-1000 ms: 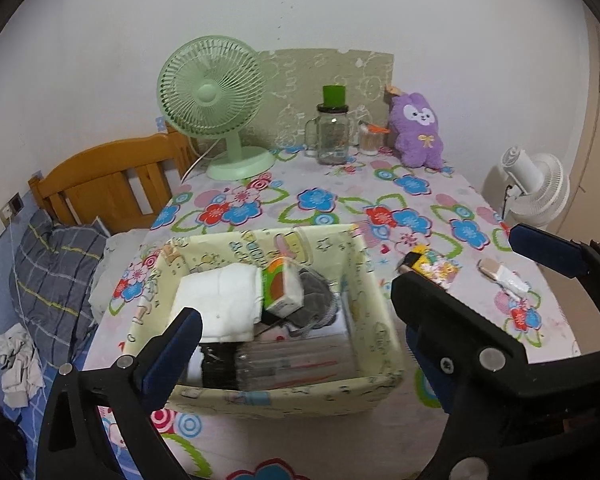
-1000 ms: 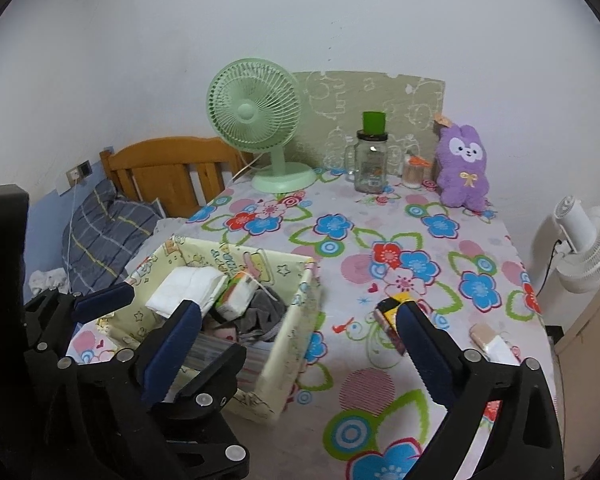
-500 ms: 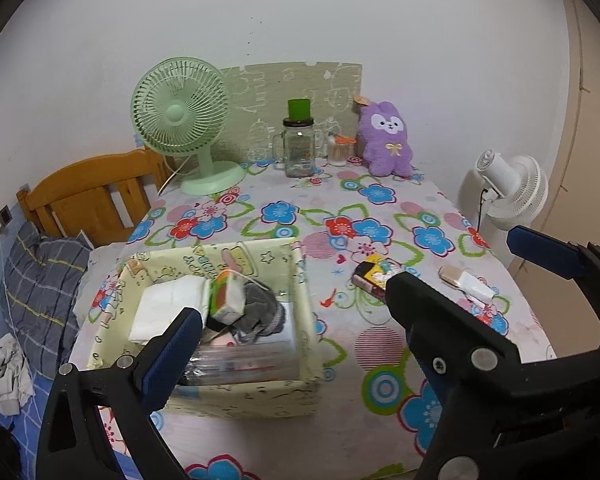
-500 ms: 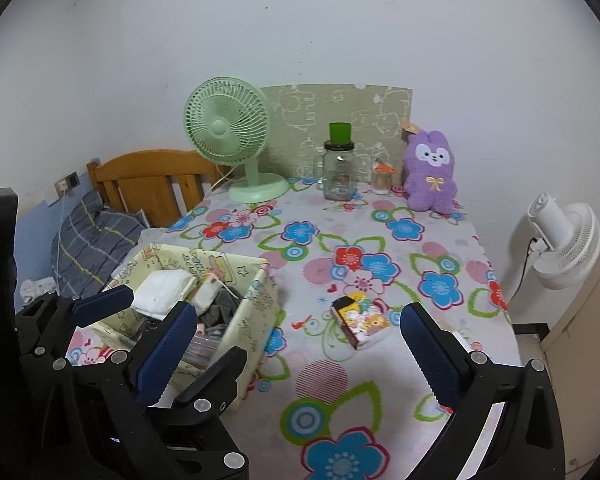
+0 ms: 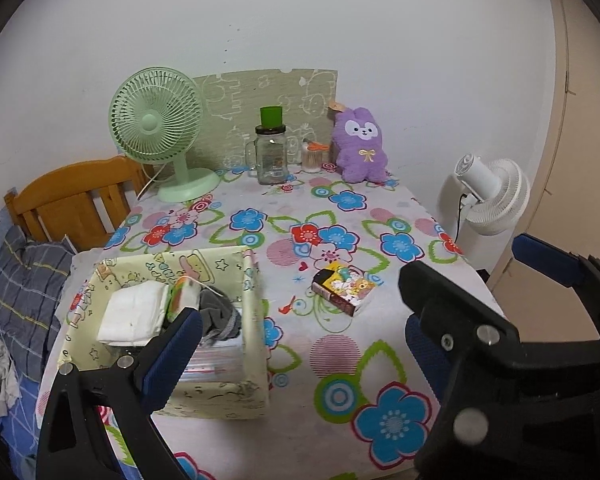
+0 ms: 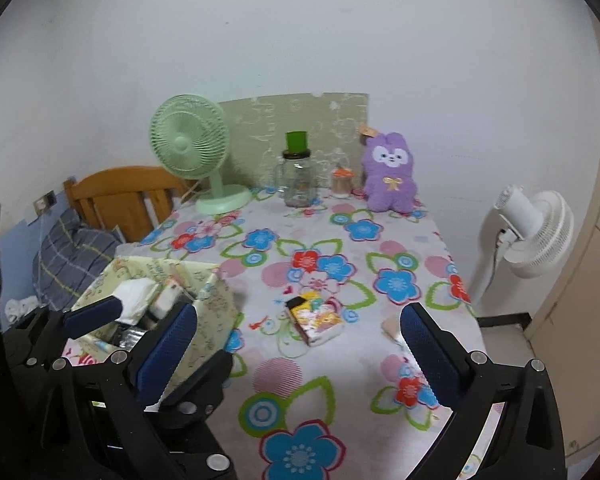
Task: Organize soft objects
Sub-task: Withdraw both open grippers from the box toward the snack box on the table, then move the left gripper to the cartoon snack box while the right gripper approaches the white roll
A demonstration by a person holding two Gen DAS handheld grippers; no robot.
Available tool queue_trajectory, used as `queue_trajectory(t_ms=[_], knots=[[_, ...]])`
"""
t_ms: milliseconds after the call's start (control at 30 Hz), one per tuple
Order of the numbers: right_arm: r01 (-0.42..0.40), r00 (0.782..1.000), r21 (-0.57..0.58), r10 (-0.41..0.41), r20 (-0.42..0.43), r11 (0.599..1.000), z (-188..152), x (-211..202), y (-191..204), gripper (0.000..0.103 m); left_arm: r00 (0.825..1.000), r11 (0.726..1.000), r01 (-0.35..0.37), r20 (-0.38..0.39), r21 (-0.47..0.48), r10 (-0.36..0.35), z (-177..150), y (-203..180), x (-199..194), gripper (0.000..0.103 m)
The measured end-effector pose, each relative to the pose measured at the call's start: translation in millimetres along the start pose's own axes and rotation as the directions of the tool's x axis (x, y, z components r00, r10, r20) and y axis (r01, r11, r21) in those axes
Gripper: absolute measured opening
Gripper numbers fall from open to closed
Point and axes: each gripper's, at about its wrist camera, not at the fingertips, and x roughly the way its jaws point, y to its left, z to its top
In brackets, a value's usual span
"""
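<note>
A yellow fabric storage box [image 5: 252, 312] stands at the table's near left and holds a folded white cloth [image 5: 134, 316], a tissue pack [image 5: 184, 298] and grey fabric [image 5: 218, 318]. It also shows in the right wrist view [image 6: 216, 304]. A purple plush rabbit [image 5: 359, 146] sits against the wall at the back; it also shows in the right wrist view [image 6: 389, 176]. A flat colourful pack [image 5: 343, 286] lies mid-table. My left gripper [image 5: 296, 344] is open and empty above the near edge. My right gripper [image 6: 296, 354] is open and empty beside it.
A green desk fan [image 5: 160, 128], a glass jar with a green lid [image 5: 272, 152] and a small jar [image 5: 311, 156] stand at the back. A white floor fan [image 5: 487, 196] stands right of the table. A wooden headboard [image 5: 76, 196] and bedding lie left.
Both grippers have pulled back and up from the box, so more of the table shows. Both stayed open and empty.
</note>
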Motion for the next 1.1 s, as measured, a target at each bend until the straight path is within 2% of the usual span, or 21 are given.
queue_trajectory(t_ms=[200,400,667,833,1100], knots=[[0.064,0.998,0.035,-0.063,-0.025,0.997,-4,5,-20,0.103,1.0,1.0,0.019,-0.007,0.01,-0.019,0,-14,7,0.102],[0.066,0.997,0.043,-0.064,-0.047,0.997,-9,12,-38,0.103,0.999,0.999,0.047,-0.01,0.018,-0.046,0,-26,17,0.102],[0.09,0.996,0.058,-0.09,-0.009,0.994,-14,22,-56,0.103,0.998,0.998,0.06,-0.031,0.022,-0.059,-2,-38,37,0.102],[0.105,0.994,0.06,-0.103,-0.026,0.993,-16,37,-66,0.103,0.995,0.997,0.074,-0.07,0.008,-0.073,-4,-41,56,0.102],[0.095,0.994,0.029,-0.093,-0.064,0.995,-20,62,-78,0.103,0.994,0.998,0.068,-0.089,0.006,-0.067,-7,-49,82,0.101]])
